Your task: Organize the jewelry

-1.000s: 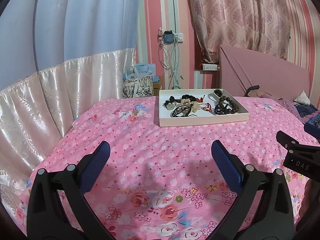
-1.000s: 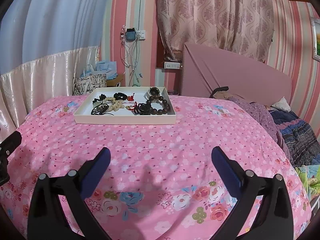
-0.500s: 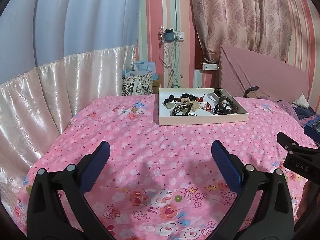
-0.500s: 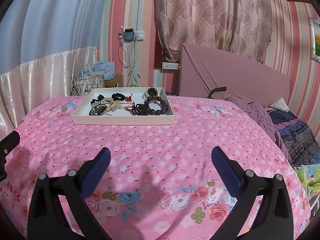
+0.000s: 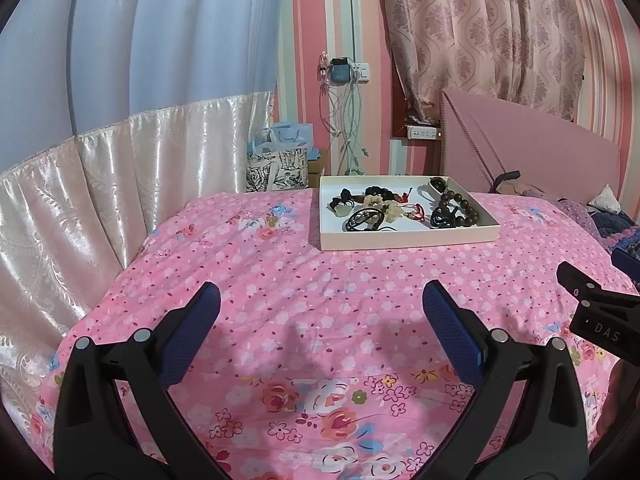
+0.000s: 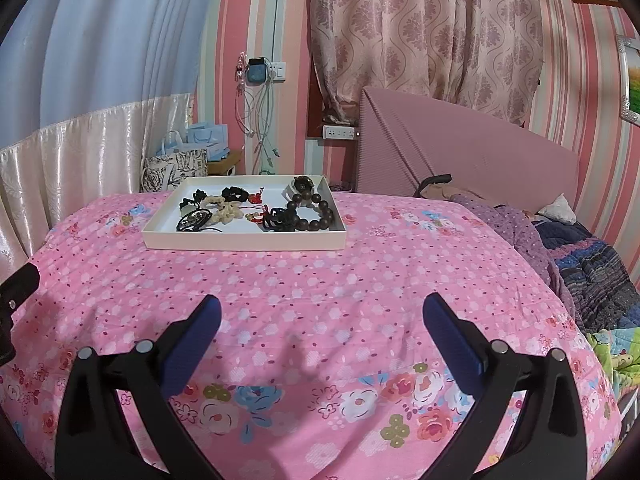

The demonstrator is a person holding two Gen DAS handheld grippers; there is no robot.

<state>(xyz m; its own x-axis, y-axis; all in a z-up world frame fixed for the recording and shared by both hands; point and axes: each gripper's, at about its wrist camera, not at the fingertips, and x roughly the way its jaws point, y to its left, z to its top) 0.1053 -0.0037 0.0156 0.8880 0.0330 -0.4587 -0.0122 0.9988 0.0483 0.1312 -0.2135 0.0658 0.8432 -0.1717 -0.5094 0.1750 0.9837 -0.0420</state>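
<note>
All the jewelry lies in the white tray on the bed, loosely heaped, with the bead bracelet at its right end; this fits either sorting ahead or a finished gather. Left gripper and right gripper both gape wide, holding nothing, well short of the tray. Open bedspread lies between; the bed's left edge drops near the curtain.
</note>
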